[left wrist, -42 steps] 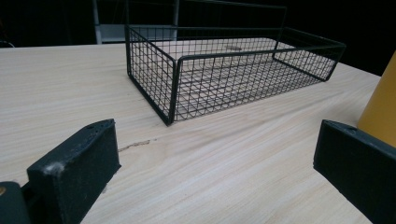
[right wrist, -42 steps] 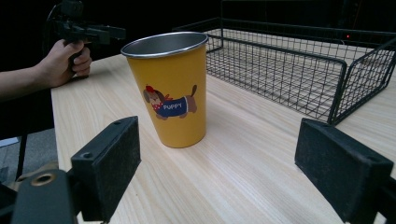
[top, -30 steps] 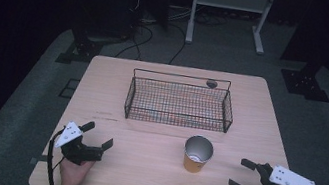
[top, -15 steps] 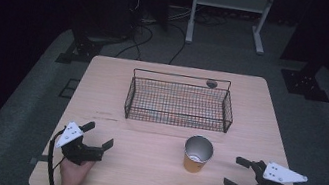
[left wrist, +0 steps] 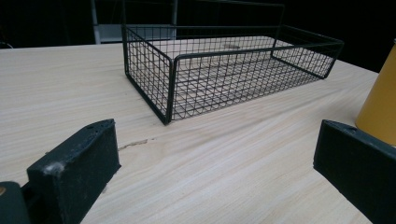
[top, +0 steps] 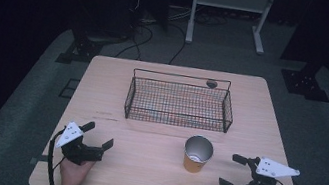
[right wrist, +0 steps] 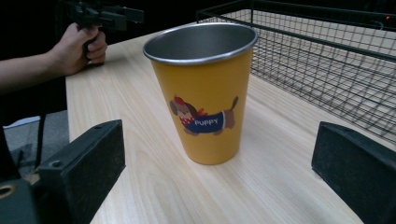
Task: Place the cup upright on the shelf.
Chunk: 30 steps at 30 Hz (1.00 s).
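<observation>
Claws rest low on both near corners of the light wooden table (top: 154, 172), each held in a hand. The right claw (top: 232, 171) has its black jaws spread wide, holding nothing, and points toward the yellow metal cup with a silver rim (top: 197, 154), which stands upright on the table just to its left, apart from the jaws. In the right gripper view the cup (right wrist: 204, 91) stands between and beyond the two jaws, showing a cartoon dog in a blue coat marked PUPPY. The left claw (top: 99, 134) is likewise spread open and empty, near the left front of the table, well apart from the cup. Behind the cup, toward the middle of the table, sits a black wire mesh basket (top: 176, 120), rectangular and shallow. In the left gripper view the basket (left wrist: 164, 79) lies ahead of the jaws, with the cup's yellow side (left wrist: 379, 105) at the right edge.
</observation>
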{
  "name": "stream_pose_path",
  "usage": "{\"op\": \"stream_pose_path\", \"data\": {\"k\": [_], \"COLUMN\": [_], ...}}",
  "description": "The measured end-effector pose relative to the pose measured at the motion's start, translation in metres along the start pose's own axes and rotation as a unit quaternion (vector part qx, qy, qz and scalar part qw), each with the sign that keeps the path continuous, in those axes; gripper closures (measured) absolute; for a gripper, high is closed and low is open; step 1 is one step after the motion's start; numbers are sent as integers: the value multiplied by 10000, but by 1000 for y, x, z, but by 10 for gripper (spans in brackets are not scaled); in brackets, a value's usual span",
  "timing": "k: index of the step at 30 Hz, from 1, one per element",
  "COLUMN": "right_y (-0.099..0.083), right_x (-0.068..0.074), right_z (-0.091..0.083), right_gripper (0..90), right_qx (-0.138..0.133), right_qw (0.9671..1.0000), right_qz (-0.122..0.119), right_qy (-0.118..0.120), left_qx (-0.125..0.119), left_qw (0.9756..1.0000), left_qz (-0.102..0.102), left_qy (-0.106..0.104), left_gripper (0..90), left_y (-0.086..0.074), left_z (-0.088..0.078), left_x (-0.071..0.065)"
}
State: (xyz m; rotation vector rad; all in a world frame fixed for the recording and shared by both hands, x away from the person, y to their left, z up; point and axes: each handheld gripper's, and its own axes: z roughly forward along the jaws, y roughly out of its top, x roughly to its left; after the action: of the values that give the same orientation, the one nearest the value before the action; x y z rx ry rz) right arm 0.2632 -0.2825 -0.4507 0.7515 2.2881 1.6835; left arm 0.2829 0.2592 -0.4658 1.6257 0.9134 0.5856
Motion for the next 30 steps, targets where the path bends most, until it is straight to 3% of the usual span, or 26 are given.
{"op": "stream_pose_path", "data": {"k": [14,19,30], "right_y": [16,22,29], "right_x": [1,4,3], "right_z": [19,33,58], "right_gripper": [0,0,0], "right_qx": [277,498,620], "right_qw": [9995,9985,9975], "right_qz": [-15,-82,-136], "right_qy": [118,205,298], "left_qx": [-15,-15,-19], "left_qw": [10000,10000,10000], "left_qz": [-5,-1,6], "left_qy": [0,-4,-10], "left_gripper": [0,0,0], "left_y": [0,0,0], "left_z": [0,0,0], "left_x": [0,0,0]}}
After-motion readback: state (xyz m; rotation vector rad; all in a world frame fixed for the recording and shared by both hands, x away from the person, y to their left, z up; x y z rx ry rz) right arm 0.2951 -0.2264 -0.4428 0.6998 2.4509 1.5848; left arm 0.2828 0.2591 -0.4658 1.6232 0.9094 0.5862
